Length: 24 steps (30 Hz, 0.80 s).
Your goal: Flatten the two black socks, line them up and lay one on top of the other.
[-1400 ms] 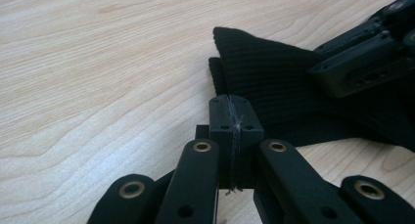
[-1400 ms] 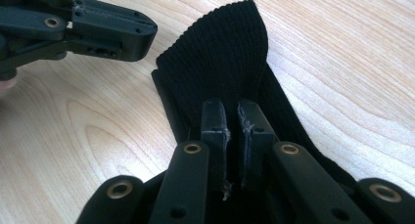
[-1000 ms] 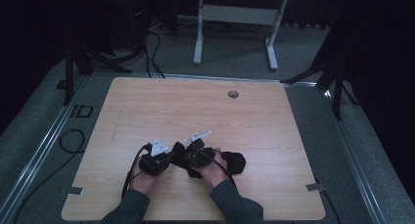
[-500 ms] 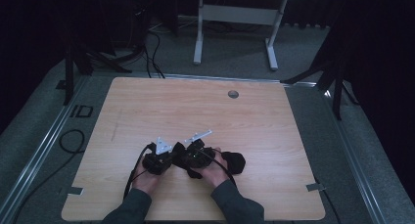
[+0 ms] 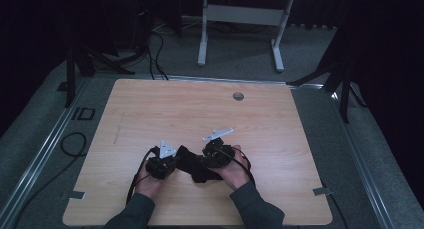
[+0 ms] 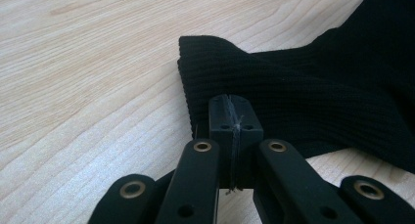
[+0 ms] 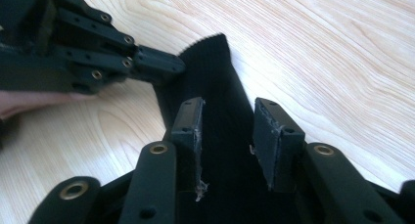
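A black ribbed sock point(image 5: 194, 165) lies on the wooden table point(image 5: 200, 114) between the two hands. My left gripper point(image 6: 233, 117) is shut, its pads pinched on the edge of the sock's point(image 6: 313, 87) cuff; from above the left gripper point(image 5: 162, 164) sits at the sock's left end. My right gripper point(image 7: 227, 131) stands open over the sock point(image 7: 220, 72). Its jaws have just been opening, and the cloth lies between the pads without being pressed. The left gripper point(image 7: 156, 62) shows there at the cuff. From above, the right gripper point(image 5: 218, 156) is at the sock's right.
A round grommet point(image 5: 238, 96) sits in the table near its far edge. Tape marks point(image 5: 322, 191) lie by the near corners. A white desk frame point(image 5: 240, 19) stands on the floor beyond, with cables point(image 5: 70, 144) at the left.
My right gripper has lifted a little and shifted right. The dark bulge of cloth beside the right hand is gone, and the sock now lies stretched between the grippers. The left gripper has stayed put.
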### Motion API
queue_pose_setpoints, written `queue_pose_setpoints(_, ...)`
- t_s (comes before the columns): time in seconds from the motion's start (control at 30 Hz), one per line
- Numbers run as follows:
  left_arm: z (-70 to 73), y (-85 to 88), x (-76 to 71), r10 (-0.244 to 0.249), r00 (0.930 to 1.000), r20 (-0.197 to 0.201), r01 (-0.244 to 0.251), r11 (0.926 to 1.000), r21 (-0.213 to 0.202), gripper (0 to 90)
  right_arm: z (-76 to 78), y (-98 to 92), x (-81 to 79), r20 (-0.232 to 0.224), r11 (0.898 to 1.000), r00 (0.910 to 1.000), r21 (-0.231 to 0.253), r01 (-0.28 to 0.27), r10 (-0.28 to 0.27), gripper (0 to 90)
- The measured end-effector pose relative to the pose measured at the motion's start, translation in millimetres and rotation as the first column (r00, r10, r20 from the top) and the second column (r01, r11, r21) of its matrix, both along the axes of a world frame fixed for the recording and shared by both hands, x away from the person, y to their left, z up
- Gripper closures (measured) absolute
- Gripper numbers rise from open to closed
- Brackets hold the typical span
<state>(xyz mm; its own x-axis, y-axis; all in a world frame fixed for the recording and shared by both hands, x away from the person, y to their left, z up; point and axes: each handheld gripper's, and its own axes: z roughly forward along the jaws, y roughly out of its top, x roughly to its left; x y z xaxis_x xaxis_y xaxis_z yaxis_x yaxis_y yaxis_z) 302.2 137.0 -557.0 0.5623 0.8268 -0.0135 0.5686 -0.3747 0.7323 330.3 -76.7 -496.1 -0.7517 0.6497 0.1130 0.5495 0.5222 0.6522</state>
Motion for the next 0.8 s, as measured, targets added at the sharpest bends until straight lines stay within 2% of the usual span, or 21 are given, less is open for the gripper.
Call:
queue_pose_setpoints(0.43,-0.3,0.2,-0.9,0.004,1.0,0.0,-0.004,1.0,-0.006,90.0,-1.8,-34.5,-1.3,0.008,0.999,0.9995,-0.044,0.03,-0.029,57.2)
queue_pose_setpoints(0.8,-0.4,0.5,-1.1,0.002,1.0,0.002,-0.002,1.0,-0.004,90.0,-2.0,-69.0,1.5,0.006,0.992,0.9928,-0.04,0.119,-0.119,54.6)
